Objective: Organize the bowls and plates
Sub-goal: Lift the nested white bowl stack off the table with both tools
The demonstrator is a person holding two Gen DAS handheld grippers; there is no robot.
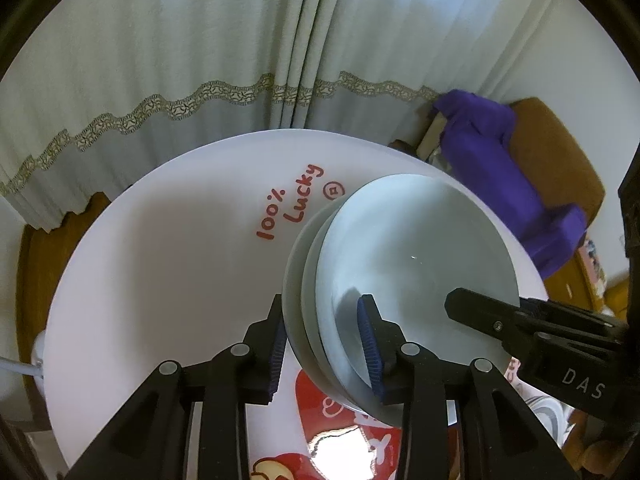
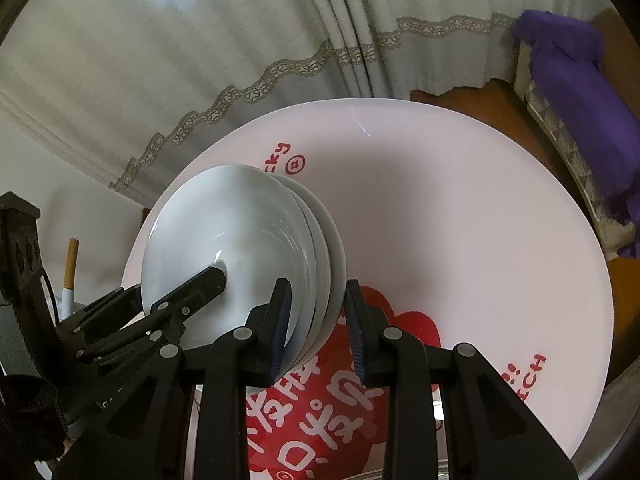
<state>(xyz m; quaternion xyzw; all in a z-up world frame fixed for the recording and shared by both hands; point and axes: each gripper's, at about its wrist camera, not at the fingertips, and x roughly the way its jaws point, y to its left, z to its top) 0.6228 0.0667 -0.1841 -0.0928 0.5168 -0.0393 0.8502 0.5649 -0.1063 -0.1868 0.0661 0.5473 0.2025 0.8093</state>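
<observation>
Nearest to us, the left tongs (image 1: 322, 304) straddle the rim of the nested stack of white bowls (image 1: 400, 248). One ribbed pad sits inside the hollow of the front bowl and the other lies against the back of the rearmost, so as far as we can see they are clamped on the stack, not standing apart. The right tongs (image 2: 317, 284) do the same on the stack's right side, one pad in the hollow and one behind, and they too look clamped on it. Each wrist view shows the other tool's inner finger reaching into the same hollow from the opposite side. The stack therefore sits between the two tongs, tipped up on edge, with its mouth turned toward us and the bowls' undersides facing away. Its stacking axis runs from near to far instead of upright. Neither hand is nearer, as both have the near part of the rim. Below and beyond lies the round white surface (image 1: 160, 260) with its red lettering, bare on the left and far side. We cannot tell whether the stack's lower edge touches it, because the tongs hide that edge. We judge that the coming move must tip the stack back until the bases face down, both hands turning together. Farthest off hang the curtains (image 1: 200, 60).
</observation>
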